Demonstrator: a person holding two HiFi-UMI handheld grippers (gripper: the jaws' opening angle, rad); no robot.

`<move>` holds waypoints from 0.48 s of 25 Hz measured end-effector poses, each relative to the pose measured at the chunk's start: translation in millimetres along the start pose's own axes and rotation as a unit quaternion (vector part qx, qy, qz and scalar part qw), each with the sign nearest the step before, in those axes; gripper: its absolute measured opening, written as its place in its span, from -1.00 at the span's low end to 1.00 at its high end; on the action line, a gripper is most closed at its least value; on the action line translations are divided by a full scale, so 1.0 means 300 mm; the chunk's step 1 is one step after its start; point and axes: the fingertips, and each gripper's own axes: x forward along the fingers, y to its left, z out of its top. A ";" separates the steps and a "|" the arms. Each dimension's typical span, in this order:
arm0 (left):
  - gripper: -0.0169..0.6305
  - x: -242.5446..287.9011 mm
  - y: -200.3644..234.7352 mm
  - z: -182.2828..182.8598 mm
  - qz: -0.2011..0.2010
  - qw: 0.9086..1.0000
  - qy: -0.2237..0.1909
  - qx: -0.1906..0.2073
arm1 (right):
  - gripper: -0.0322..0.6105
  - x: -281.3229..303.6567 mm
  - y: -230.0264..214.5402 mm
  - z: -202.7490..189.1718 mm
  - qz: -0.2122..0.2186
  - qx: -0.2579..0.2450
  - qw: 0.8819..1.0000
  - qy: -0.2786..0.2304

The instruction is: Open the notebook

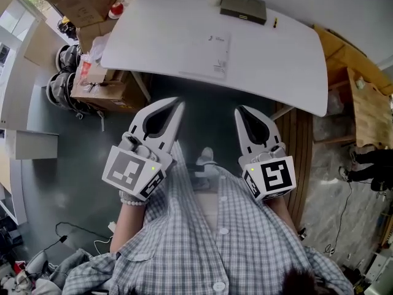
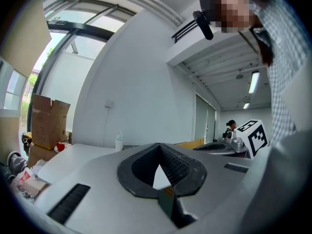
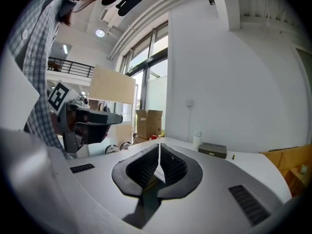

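Cardboard boxes [image 1: 80, 2] stand left of the white table [image 1: 276, 66]. The left gripper [image 1: 178, 103] is short of the table's near edge; its jaws are pressed together with nothing between them. The notebook [image 1: 210, 54] lies flat and closed on the tabletop, ahead of both grippers and well apart from each. The right gripper [image 1: 239, 110] is level beside the left, its jaws likewise together and empty. A dark flat box [image 1: 243, 7] and a pen [image 1: 274, 23] lie near the table's far edge.
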 end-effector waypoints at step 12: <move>-0.92 0.211 0.085 -0.014 0.038 0.999 -0.005 -0.012 | -0.82 0.165 -0.184 -0.033 0.036 -0.012 0.999 0.002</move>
